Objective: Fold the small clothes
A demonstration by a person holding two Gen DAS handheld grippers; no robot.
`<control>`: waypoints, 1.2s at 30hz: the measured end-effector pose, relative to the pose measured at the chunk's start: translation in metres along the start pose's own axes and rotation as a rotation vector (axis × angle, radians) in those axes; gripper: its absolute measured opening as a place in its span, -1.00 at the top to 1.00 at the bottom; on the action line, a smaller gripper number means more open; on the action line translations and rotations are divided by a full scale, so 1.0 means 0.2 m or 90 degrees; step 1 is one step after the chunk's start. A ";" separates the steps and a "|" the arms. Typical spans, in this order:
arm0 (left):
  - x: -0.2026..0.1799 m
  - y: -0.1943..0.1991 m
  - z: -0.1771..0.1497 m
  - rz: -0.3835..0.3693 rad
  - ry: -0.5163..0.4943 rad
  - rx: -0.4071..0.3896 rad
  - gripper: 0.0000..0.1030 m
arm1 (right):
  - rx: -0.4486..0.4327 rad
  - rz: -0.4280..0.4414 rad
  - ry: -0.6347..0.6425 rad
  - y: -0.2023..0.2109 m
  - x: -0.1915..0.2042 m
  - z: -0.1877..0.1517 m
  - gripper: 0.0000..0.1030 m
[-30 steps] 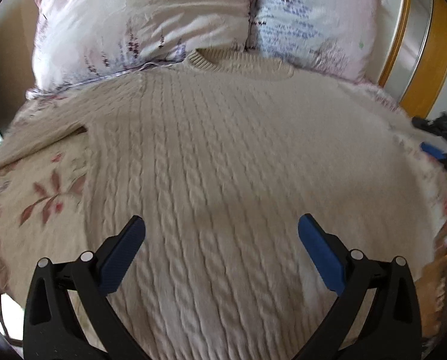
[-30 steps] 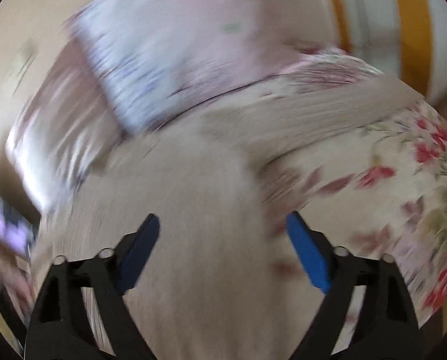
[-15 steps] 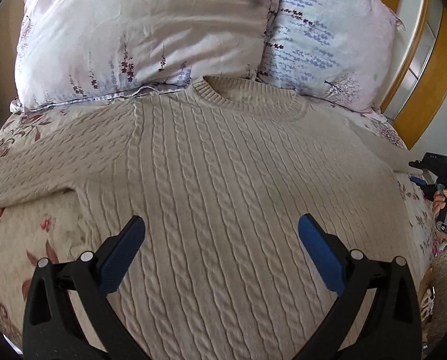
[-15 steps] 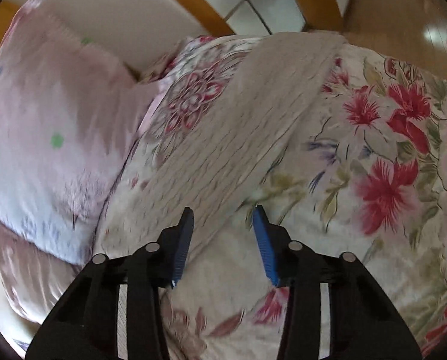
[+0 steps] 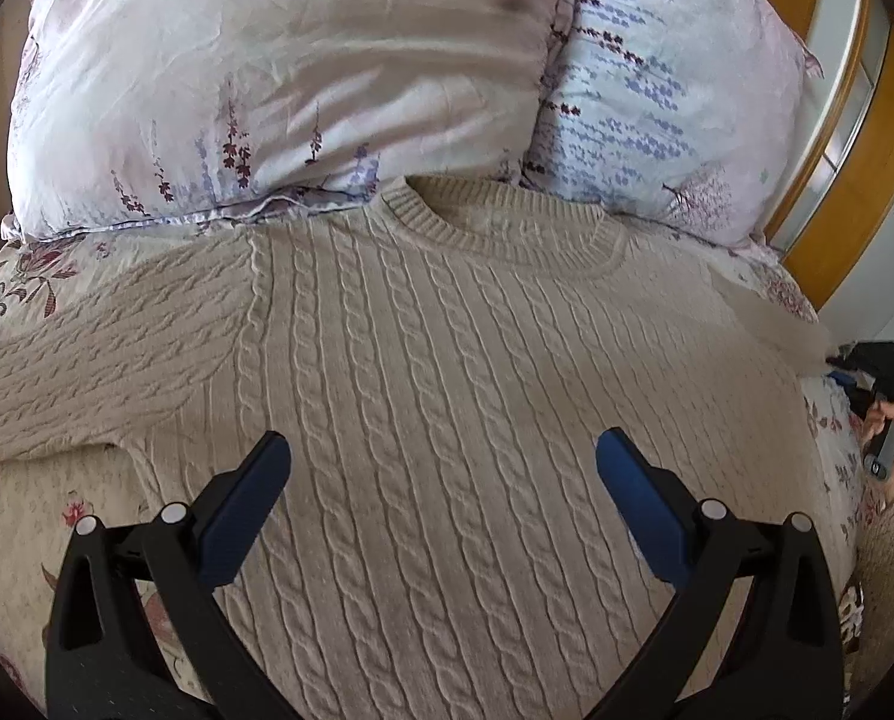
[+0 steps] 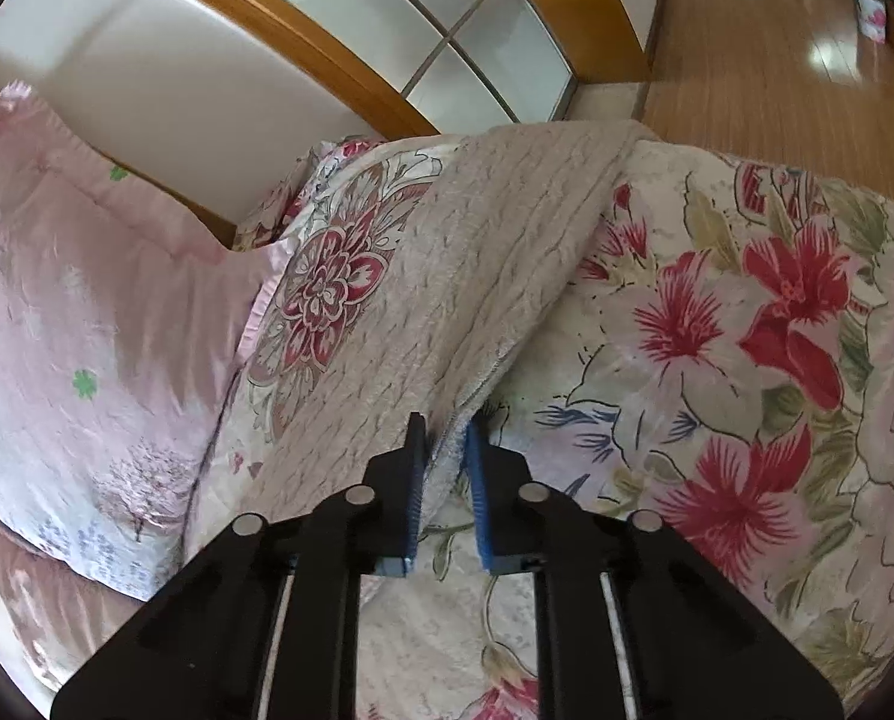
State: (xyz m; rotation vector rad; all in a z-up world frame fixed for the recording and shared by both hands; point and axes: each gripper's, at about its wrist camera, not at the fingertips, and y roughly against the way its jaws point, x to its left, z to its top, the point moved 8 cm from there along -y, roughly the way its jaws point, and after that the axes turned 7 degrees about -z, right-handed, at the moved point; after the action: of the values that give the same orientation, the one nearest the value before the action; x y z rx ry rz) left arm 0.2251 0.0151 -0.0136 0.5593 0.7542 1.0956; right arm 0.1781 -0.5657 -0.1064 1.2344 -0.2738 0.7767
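Note:
A cream cable-knit sweater (image 5: 447, 396) lies flat, front up, on the floral bedspread, its collar toward the pillows. My left gripper (image 5: 441, 456) is open and empty, hovering over the sweater's lower middle. The sweater's right sleeve (image 6: 471, 276) stretches across the bed toward its far edge. My right gripper (image 6: 445, 429) is shut on the lower edge of that sleeve, with knit pinched between the blue pads. The right gripper also shows at the right edge of the left wrist view (image 5: 879, 372).
Two floral pillows (image 5: 303, 78) lean at the head of the bed. A wooden headboard and frosted panels (image 6: 351, 42) stand behind. The bedspread (image 6: 747, 324) falls off to a wooden floor (image 6: 777, 30) at the far side.
My right gripper swung to the right sleeve and closed from wide open to shut on its edge. My left gripper stayed open and rose and tilted, so the collar and pillows show more fully.

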 end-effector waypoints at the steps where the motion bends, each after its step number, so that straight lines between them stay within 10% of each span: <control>1: 0.01 0.00 0.00 -0.003 0.003 -0.005 -0.97 | -0.002 0.000 0.003 0.00 0.01 0.00 0.79; 15: 0.07 -0.05 0.02 -0.034 0.042 0.005 -0.97 | -0.101 0.109 0.205 0.33 0.57 -0.15 0.82; 22: 0.09 -0.06 0.02 -0.059 0.082 0.001 -0.97 | 0.010 0.244 0.378 0.37 0.98 -0.80 0.82; 27: 0.07 -0.06 0.03 -0.096 0.106 -0.010 -0.97 | 0.142 0.218 0.466 0.13 1.04 -1.28 0.82; 36: 0.08 -0.07 0.05 -0.113 0.131 -0.006 -0.97 | 0.185 0.207 0.375 0.08 0.94 -1.25 0.31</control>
State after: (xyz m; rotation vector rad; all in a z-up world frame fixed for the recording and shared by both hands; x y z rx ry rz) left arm 0.2458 0.0246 -0.0213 0.3665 0.9584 1.0007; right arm 0.2484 -0.2634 -0.0695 1.1833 0.1315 1.4603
